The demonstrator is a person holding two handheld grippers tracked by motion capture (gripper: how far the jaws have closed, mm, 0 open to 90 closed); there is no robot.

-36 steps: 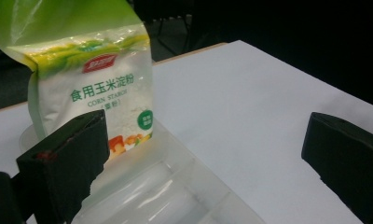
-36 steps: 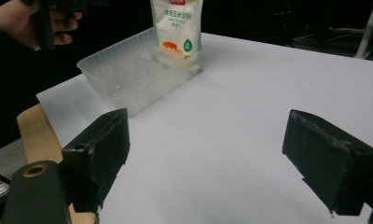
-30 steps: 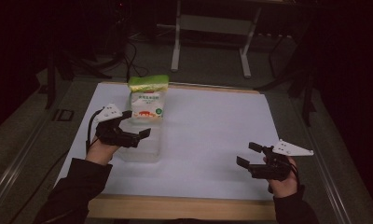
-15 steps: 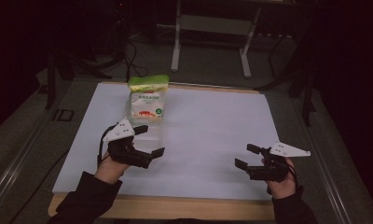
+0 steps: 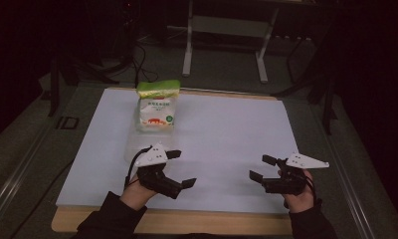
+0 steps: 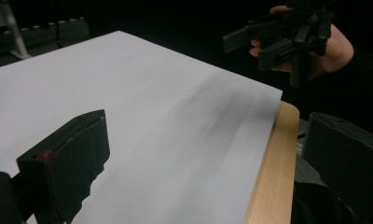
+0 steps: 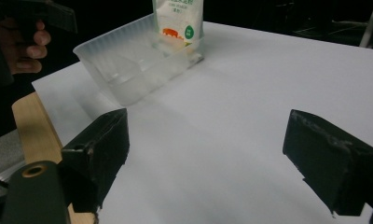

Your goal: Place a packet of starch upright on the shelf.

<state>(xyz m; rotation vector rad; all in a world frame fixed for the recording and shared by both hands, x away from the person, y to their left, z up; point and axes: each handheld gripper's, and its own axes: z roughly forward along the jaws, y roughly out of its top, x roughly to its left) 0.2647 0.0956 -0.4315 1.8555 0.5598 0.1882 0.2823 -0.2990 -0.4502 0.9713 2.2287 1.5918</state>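
A white bag with a green top (image 5: 156, 107) stands upright at the far left of the white table sheet (image 5: 227, 129). In the right gripper view the bag (image 7: 177, 18) appears to stand in the far end of a clear plastic tub (image 7: 138, 65). The tub (image 5: 136, 147) looks faint in the high view. My left gripper (image 5: 182, 169) is open and holds nothing, just in front of the tub near the front edge. My right gripper (image 5: 260, 168) is open at the front right, over bare sheet. Its own view (image 7: 212, 154) shows the jaws wide apart.
The wooden table edge (image 5: 187, 221) runs along the front. A metal stand (image 5: 227, 45) and cables sit on the dark floor behind the table. In the left gripper view (image 6: 203, 163) the other gripper (image 6: 282, 35) hangs beyond the sheet's corner.
My left gripper has drawn back from the tub and bag toward the front edge, staying open. The right gripper has hardly moved.
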